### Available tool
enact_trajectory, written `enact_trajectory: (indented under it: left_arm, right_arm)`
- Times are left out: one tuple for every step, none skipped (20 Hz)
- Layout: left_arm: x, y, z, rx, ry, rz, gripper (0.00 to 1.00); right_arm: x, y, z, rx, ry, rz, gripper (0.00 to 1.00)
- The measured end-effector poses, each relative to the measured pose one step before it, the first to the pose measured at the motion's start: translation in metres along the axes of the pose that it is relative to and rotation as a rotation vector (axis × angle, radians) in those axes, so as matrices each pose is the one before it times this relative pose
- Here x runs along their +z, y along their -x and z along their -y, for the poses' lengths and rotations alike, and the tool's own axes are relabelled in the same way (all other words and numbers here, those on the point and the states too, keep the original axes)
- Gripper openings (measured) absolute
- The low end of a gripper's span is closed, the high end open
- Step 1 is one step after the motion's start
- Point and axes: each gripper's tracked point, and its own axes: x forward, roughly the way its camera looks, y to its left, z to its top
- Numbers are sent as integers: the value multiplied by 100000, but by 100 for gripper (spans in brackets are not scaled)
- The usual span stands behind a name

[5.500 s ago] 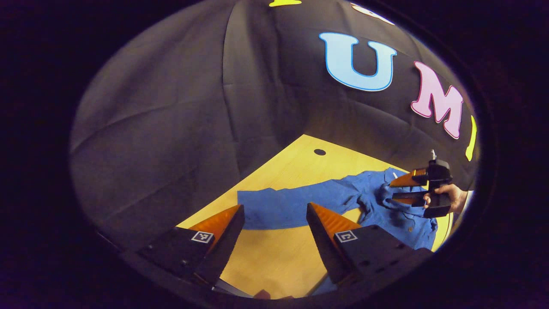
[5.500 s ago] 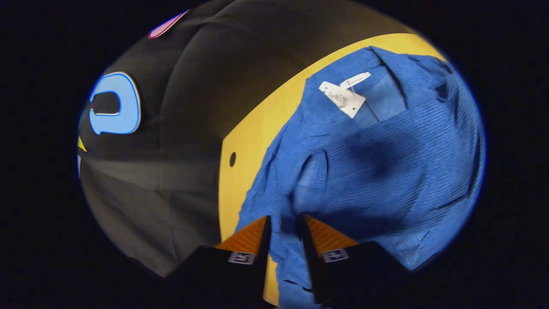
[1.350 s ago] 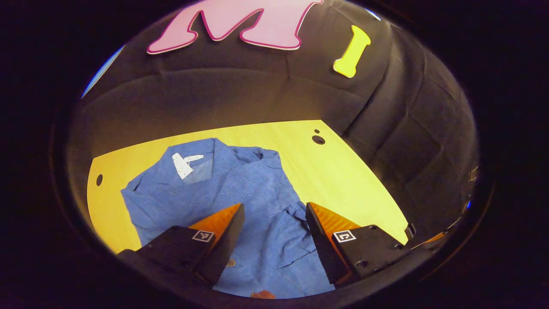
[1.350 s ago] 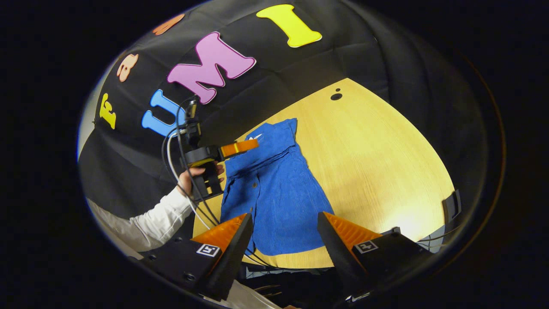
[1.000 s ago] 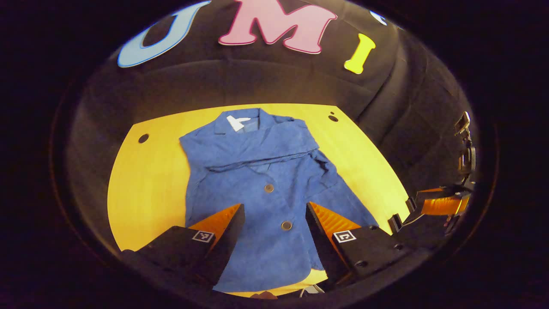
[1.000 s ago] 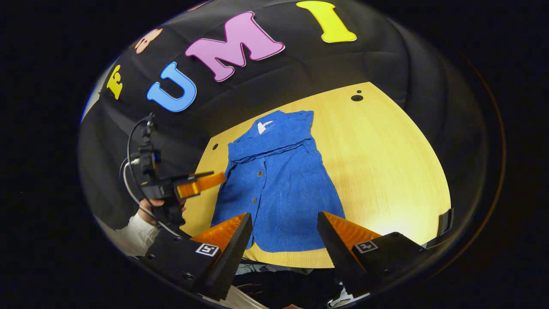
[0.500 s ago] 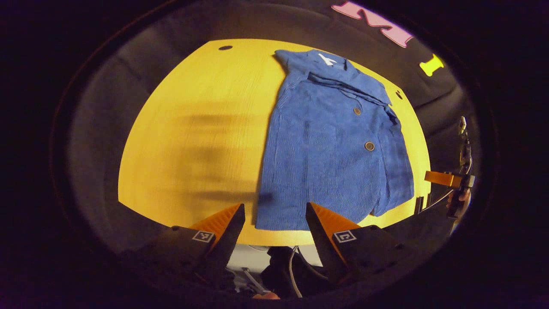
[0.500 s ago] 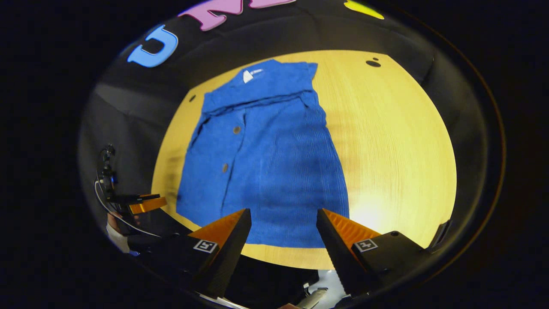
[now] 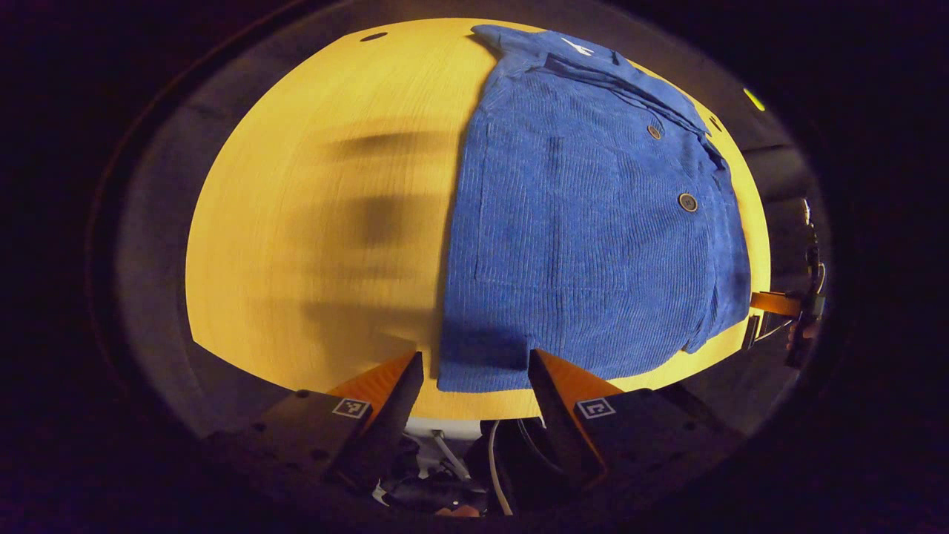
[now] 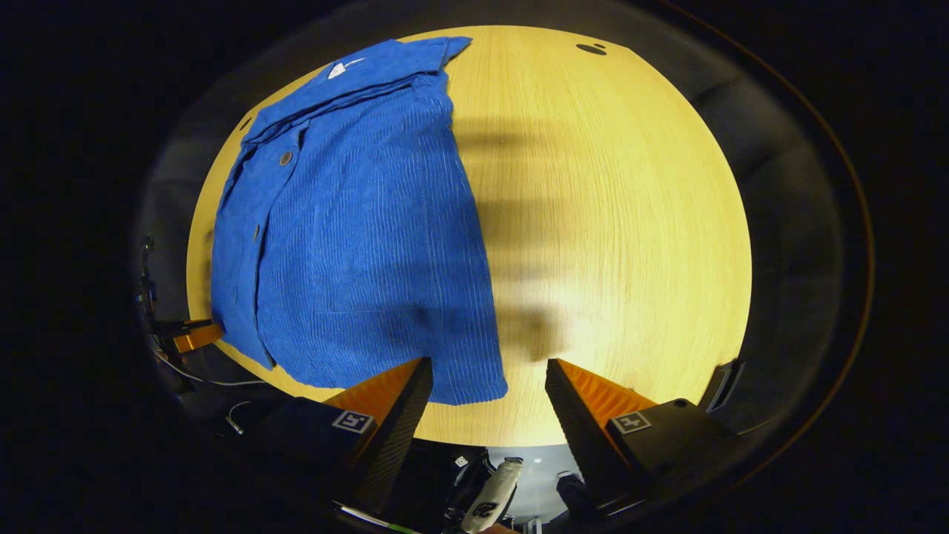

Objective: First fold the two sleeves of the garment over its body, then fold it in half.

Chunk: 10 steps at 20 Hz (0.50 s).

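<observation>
We saw the blue ribbed garment (image 9: 593,222) lying flat on the wooden bench (image 9: 311,222), sleeves folded in, collar at the far end, buttons showing. Our left tongs (image 9: 474,367) and right tongs (image 10: 489,371) hung released above its near hem.

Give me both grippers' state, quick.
Left gripper: open, holding nothing, over the shirt hem.
Right gripper: open, holding nothing, at the hem's corner.
</observation>
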Motion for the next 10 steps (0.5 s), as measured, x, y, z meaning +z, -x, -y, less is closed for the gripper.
enact_trajectory:
  left_arm:
    - [-74,-431,-165,1845,-887,-912,83]
    - [24,-156,7,2513,-1074,-1006,83]
    - [178,-114,289,767,-1787,974,84]
    - [98,-53,-88,1507,-1501,-317,83]
    - [-109,-70,163,409,-361,-52,83]
    - [98,-54,149,307,139,-776,83]
    - [112,94,-59,-33,590,-199,83]
    - [100,9,101,13,712,-798,83]
    - [-48,-17,21,18,580,-507,83]
    - [17,37,138,-32,119,-746,83]
  right_arm:
    - [-194,-237,170,-210,232,-1101,99]
    - [35,-349,259,-1533,1226,-273,99]
    - [58,-458,273,-2008,1362,-471,100]
    - [2,-374,1,-1142,161,-569,100]
    - [-3,-514,-238,164,-404,-504,100]
    - [73,-236,-431,562,33,-332,100]
    - [-2,7,-567,435,387,-2,99]
    - [115,-52,-582,-37,780,-281,99]
    - [-74,-307,-411,-468,667,-436,99]
    - [-346,-502,-349,-1027,990,-981,100]
